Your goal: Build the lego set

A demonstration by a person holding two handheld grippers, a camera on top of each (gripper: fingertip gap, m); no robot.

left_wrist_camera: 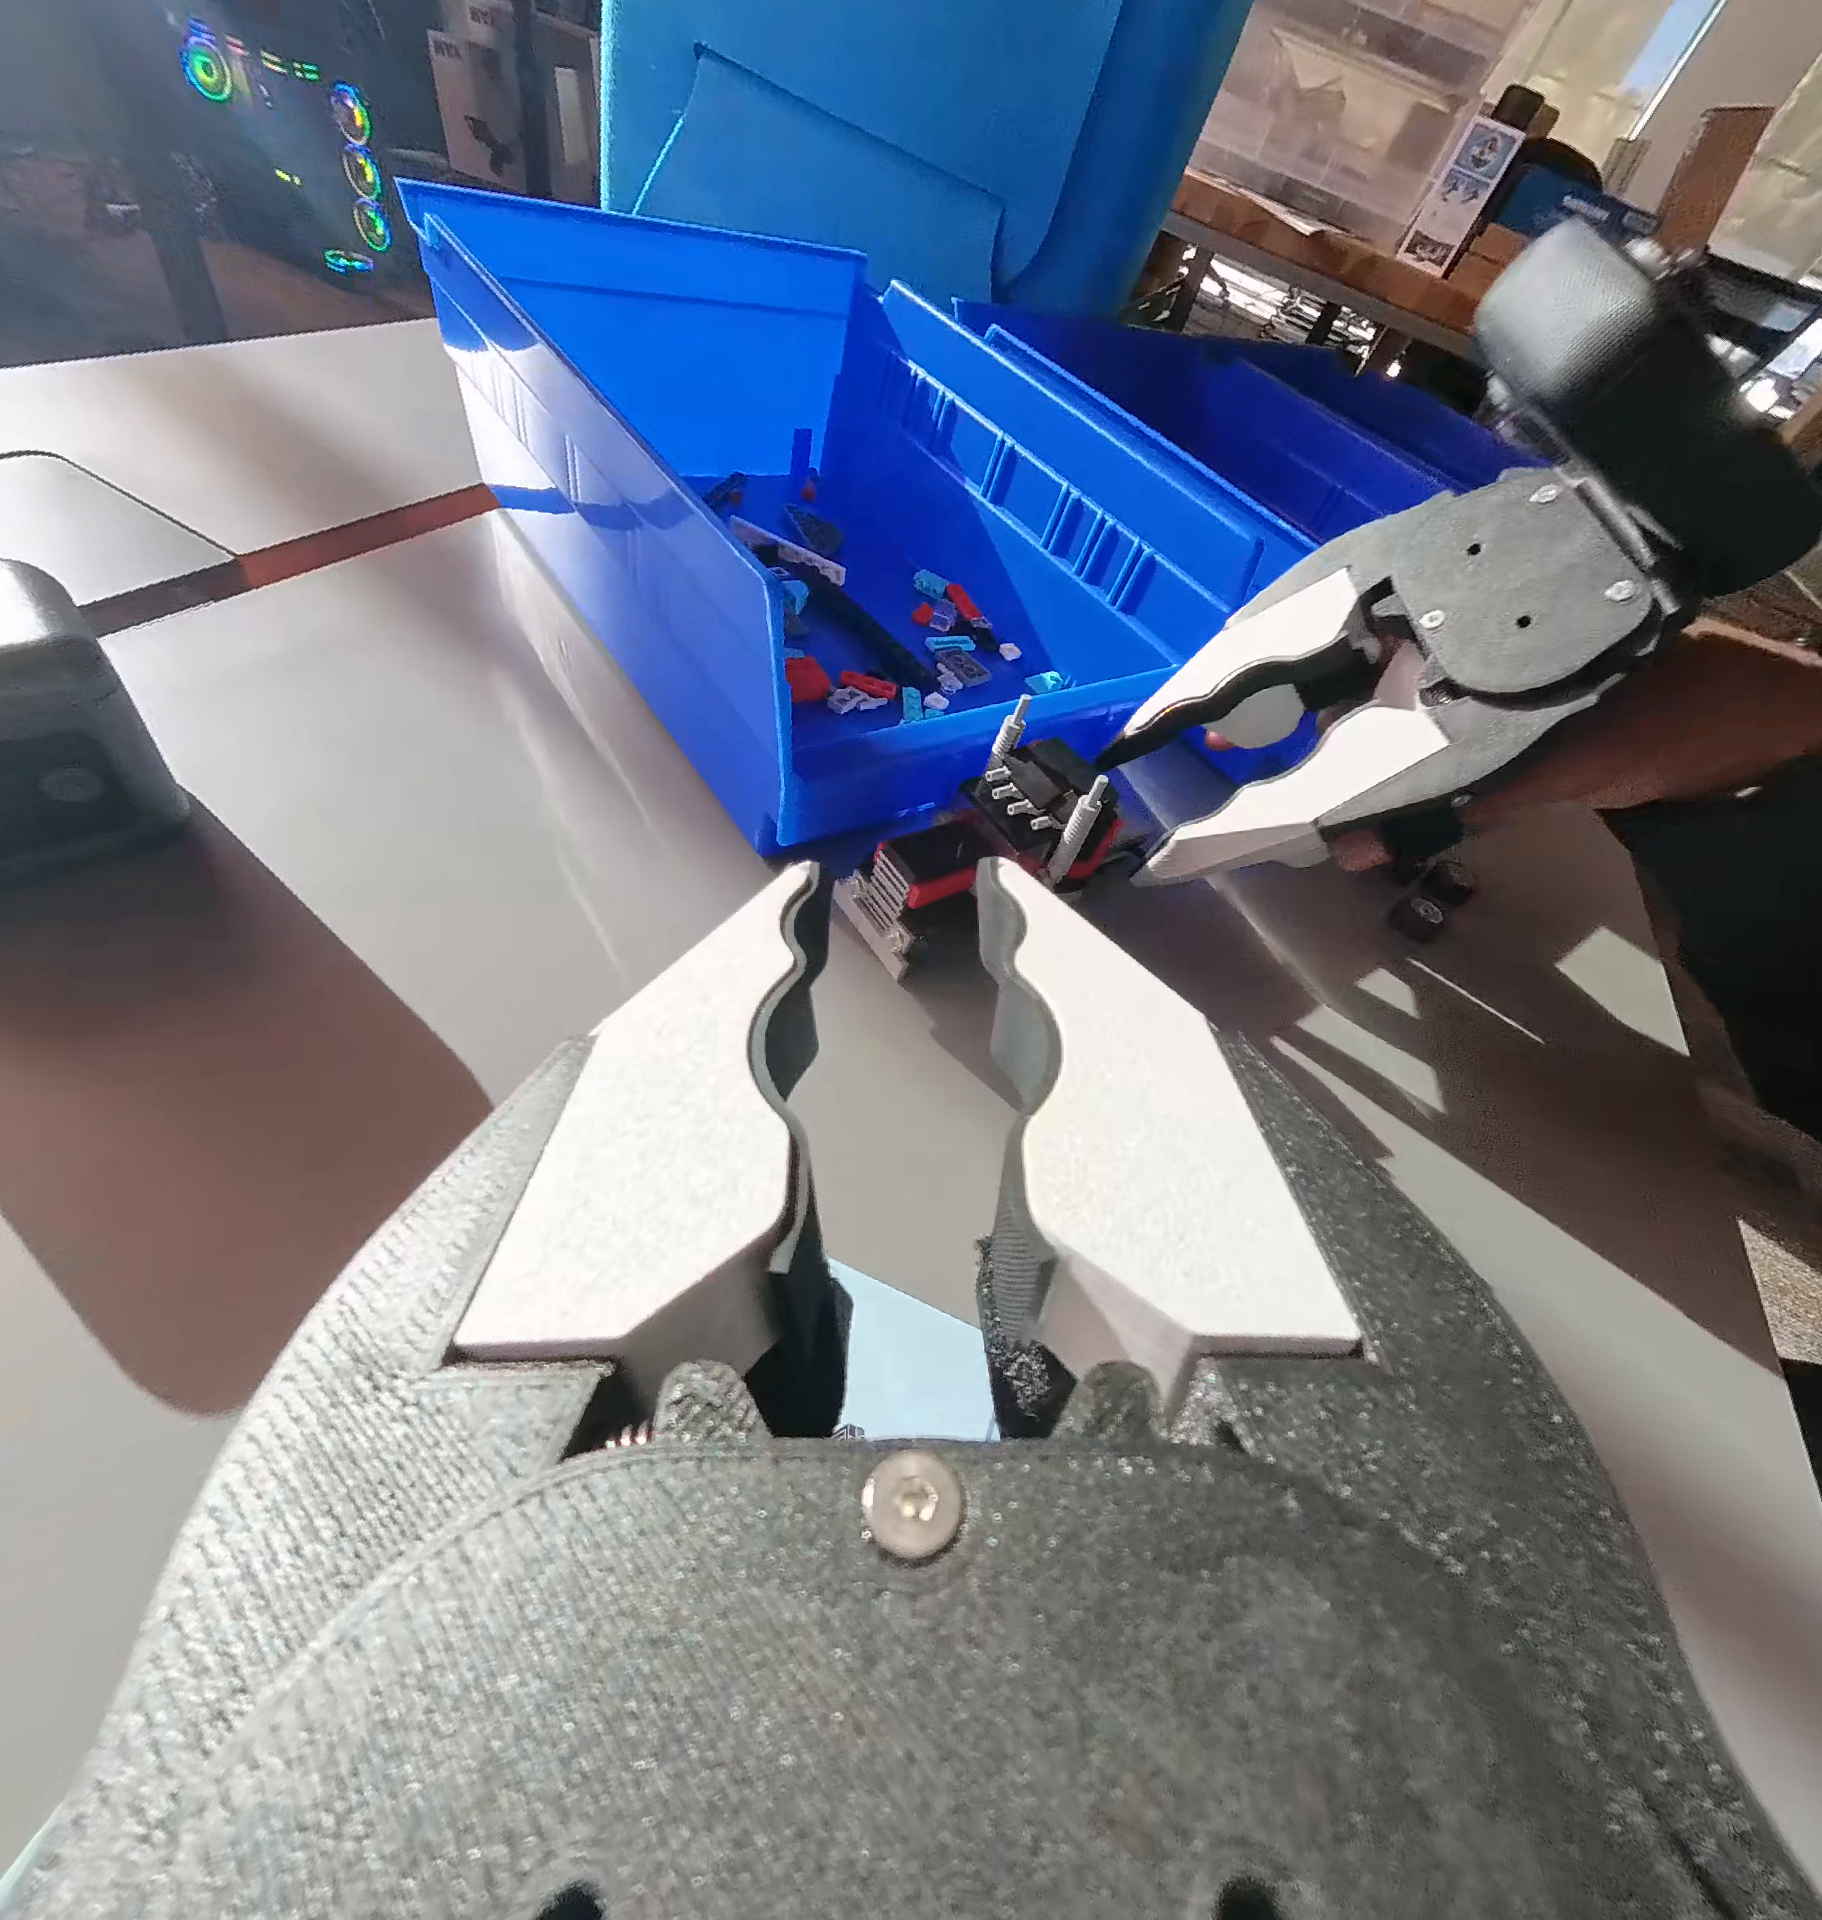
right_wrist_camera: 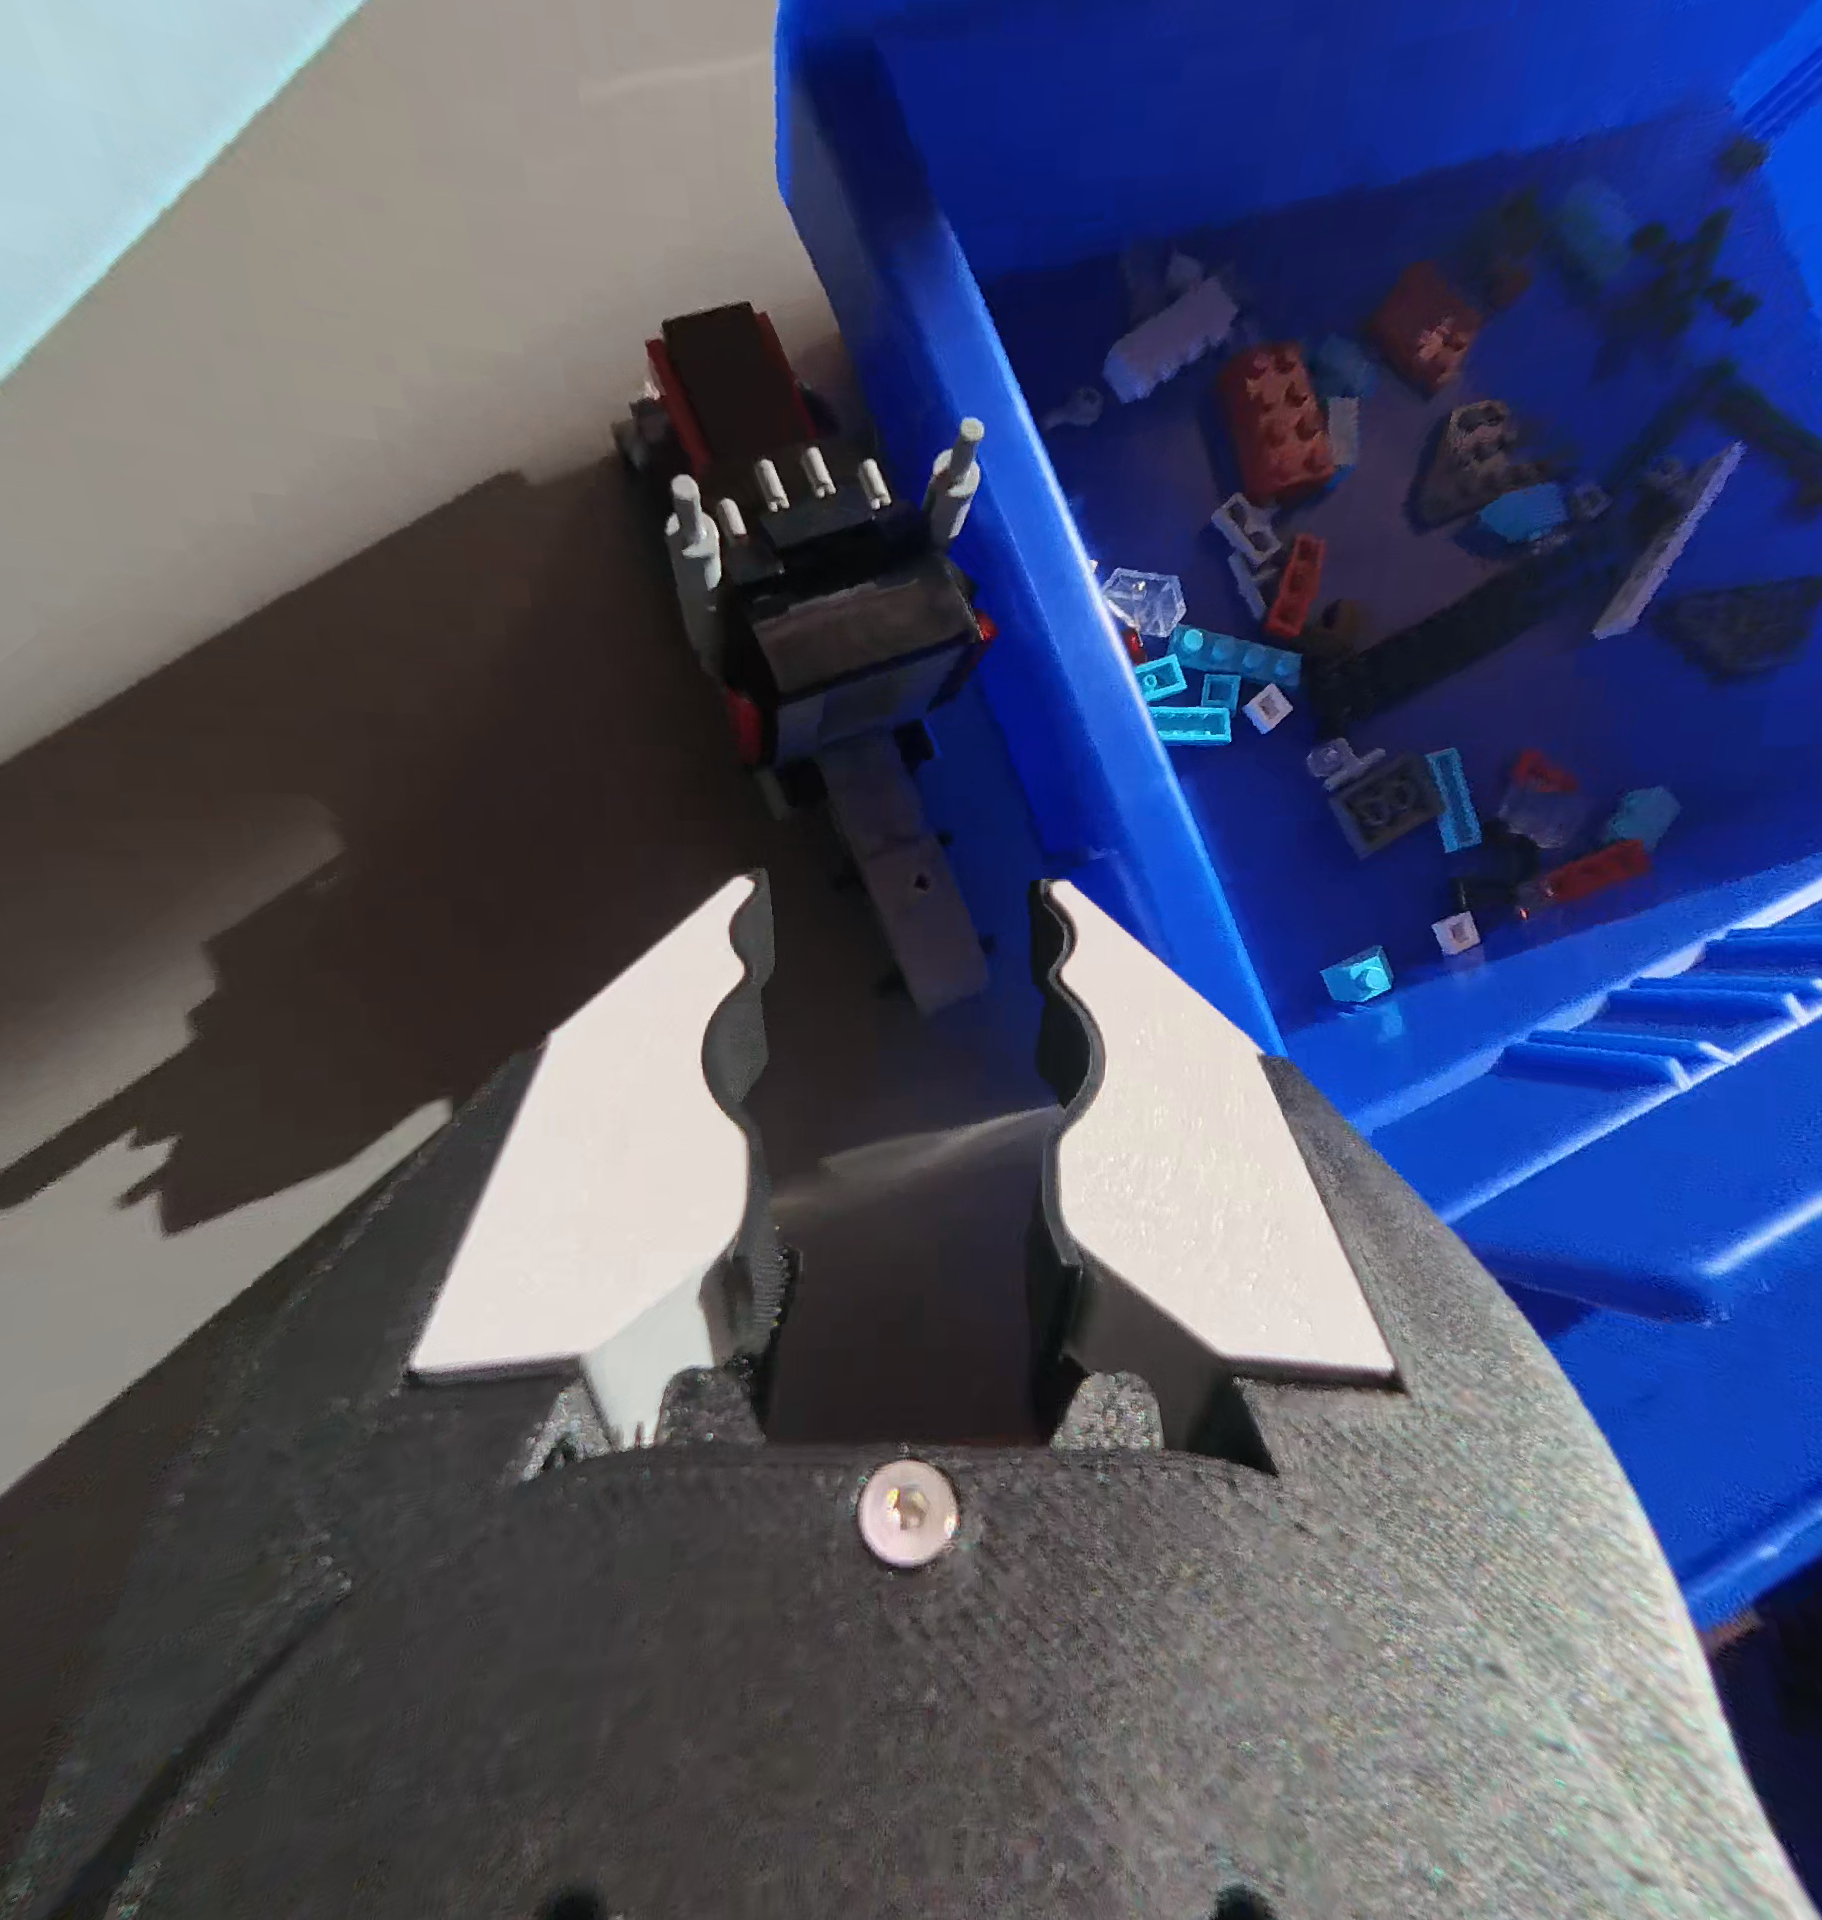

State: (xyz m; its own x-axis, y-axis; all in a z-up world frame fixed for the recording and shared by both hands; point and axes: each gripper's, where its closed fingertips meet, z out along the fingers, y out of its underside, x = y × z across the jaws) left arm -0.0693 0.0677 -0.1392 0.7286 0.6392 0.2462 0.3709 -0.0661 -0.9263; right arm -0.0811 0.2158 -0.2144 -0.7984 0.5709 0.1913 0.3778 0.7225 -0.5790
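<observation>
A partly built red, black and grey lego truck point(left_wrist_camera: 1000, 842) stands on the white table against the front of a blue bin point(left_wrist_camera: 741, 582). It also shows in the right wrist view point(right_wrist_camera: 834, 623), with grey exhaust pipes upright and a grey chassis bar toward me. My left gripper point(left_wrist_camera: 902, 883) is open and empty, its tips just short of the truck's grille. My right gripper point(right_wrist_camera: 896, 894) is open and empty, just behind the truck's rear bar; it shows in the left wrist view point(left_wrist_camera: 1146, 800) at the truck's right side.
The blue bin point(right_wrist_camera: 1146, 727) holds several loose lego pieces point(right_wrist_camera: 1406, 644) in teal, red, grey and black. More blue bins point(left_wrist_camera: 1250, 416) stand behind it. A dark device point(left_wrist_camera: 34, 717) sits at the table's left. Two small black wheels point(left_wrist_camera: 1432, 899) lie under the right gripper. The gap from one gripper's tips to the other's is roughly 15 centimetres.
</observation>
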